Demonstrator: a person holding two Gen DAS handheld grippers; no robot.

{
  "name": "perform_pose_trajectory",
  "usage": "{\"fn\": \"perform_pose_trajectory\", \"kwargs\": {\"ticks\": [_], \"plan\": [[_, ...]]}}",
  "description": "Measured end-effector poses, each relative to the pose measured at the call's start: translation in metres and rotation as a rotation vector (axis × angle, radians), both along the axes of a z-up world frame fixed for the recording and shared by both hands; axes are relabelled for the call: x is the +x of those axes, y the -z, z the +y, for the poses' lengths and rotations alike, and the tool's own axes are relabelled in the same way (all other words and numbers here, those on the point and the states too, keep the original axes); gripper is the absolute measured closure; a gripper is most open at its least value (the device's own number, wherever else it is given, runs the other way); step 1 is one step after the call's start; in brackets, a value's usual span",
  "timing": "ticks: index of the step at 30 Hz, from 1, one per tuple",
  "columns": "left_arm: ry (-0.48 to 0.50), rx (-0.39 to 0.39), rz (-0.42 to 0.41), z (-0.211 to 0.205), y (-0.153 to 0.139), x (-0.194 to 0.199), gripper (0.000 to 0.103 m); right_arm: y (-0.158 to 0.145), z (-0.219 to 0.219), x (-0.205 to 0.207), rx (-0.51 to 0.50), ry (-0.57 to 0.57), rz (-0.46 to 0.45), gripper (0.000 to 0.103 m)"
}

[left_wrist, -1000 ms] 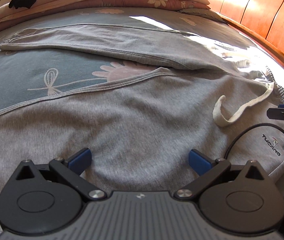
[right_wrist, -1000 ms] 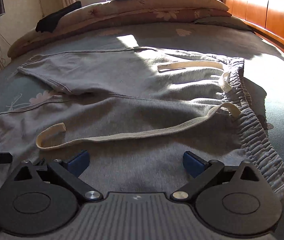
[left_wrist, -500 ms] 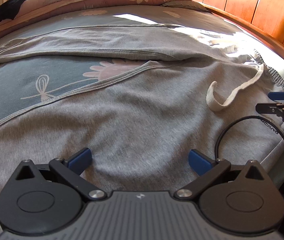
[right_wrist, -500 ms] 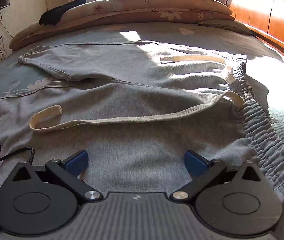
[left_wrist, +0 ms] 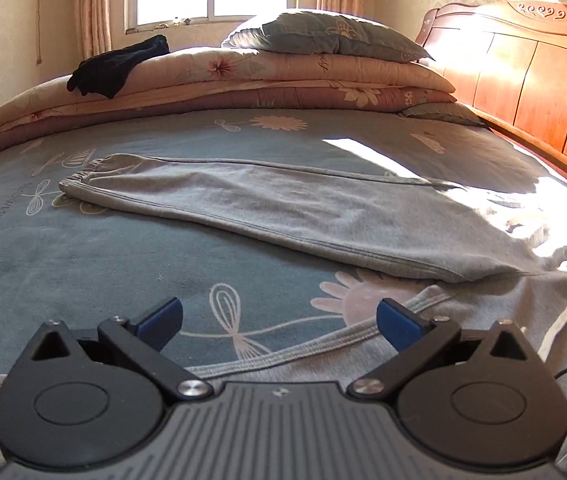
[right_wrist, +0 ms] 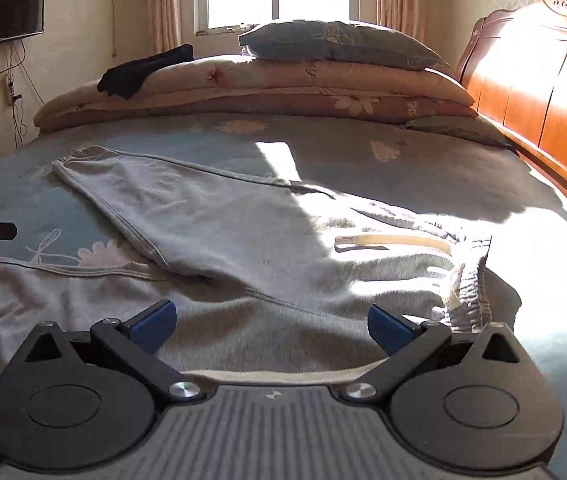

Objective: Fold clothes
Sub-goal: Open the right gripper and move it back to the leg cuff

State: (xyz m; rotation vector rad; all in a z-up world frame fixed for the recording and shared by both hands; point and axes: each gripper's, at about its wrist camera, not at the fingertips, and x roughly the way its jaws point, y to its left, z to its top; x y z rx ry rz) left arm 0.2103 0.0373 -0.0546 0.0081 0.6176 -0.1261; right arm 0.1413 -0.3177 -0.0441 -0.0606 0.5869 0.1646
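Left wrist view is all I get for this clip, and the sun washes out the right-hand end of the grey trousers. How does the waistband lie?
Observer: In the right wrist view the gathered waistband lies on the bed at the right end of the grey trousers, not folded over.
Operator: I see one drawstring by the logo. Is there another end?
Observer: Yes, a cream drawstring end lies straight across the sunlit fabric, just short of the waistband.
Operator: And the right gripper?
Observer: The right gripper is open over the near trouser leg, with nothing between its fingers.
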Motion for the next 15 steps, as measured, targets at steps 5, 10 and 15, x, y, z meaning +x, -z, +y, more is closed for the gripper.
{"fn": "perform_pose_trajectory", "kwargs": {"ticks": [5, 10, 15], "plan": [[-0.201, 0.001, -0.07, 0.032, -0.013, 0.055, 0.001, -0.095, 0.05, 0.082, -0.077, -0.122, -0.166, 0.0], [-0.343, 0.069, -0.093, 0.064, 0.006, 0.088, 0.001, -0.127, 0.135, 0.187, -0.114, -0.3, -0.178, 0.0], [-0.4, 0.07, -0.025, 0.096, 0.04, 0.103, 0.001, -0.094, 0.242, 0.293, -0.115, -0.445, -0.046, 0.0]]}}
